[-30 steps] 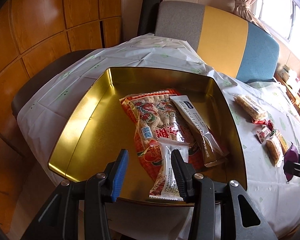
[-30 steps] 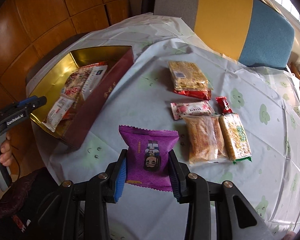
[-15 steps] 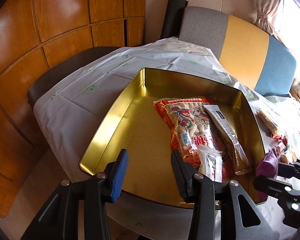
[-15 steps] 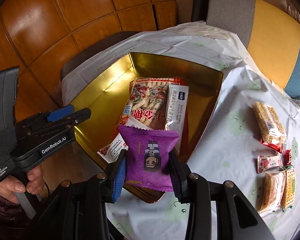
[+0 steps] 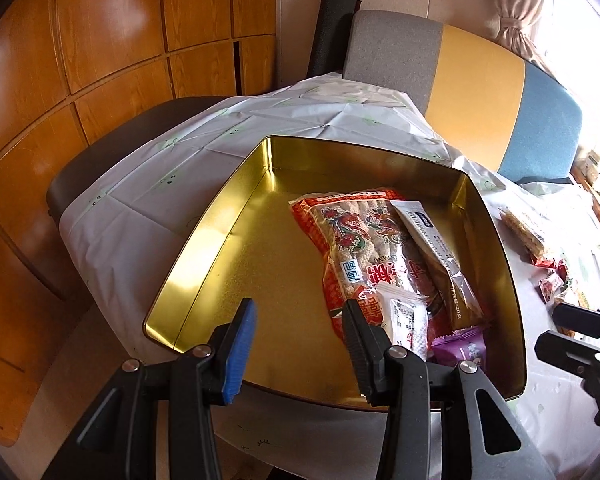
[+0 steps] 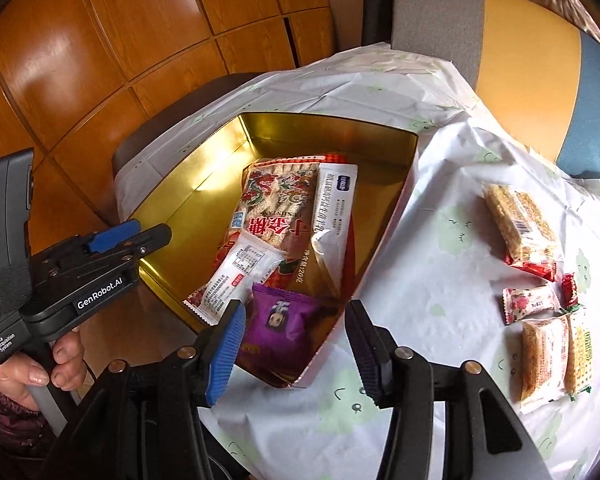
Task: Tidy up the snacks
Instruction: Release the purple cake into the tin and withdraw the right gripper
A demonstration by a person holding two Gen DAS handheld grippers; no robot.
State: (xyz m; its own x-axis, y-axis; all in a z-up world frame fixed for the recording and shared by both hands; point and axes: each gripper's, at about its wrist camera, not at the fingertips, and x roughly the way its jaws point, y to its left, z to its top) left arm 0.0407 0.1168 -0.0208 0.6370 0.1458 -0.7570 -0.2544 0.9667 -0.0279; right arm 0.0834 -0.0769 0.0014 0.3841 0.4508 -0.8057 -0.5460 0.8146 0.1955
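A gold tin (image 5: 260, 264) holds a big red bag (image 5: 364, 240), a silver sachet (image 5: 432, 248), a small white packet (image 5: 406, 316) and a purple packet (image 5: 462, 350). In the right wrist view the purple packet (image 6: 284, 320) lies loose in the near corner of the tin (image 6: 188, 184). My right gripper (image 6: 296, 312) hovers above it, jaws opening, pads off the wrapper. My left gripper (image 5: 300, 320) is open over the tin's bare floor, with nothing between its fingers. It also shows at the left, as the left gripper (image 6: 140, 236) in a person's hand (image 6: 32, 372).
Several more snack packets (image 6: 520, 224) lie on the white flowered tablecloth (image 6: 440, 240) right of the tin. A grey, yellow and blue chair back (image 5: 480, 92) stands behind the table, with wooden wall panels (image 5: 100, 40) to the left.
My right gripper carried the purple packet left from the tablecloth to over the tin and let it go; the packet now lies in the tin. My left gripper stayed open, shifting slightly left.
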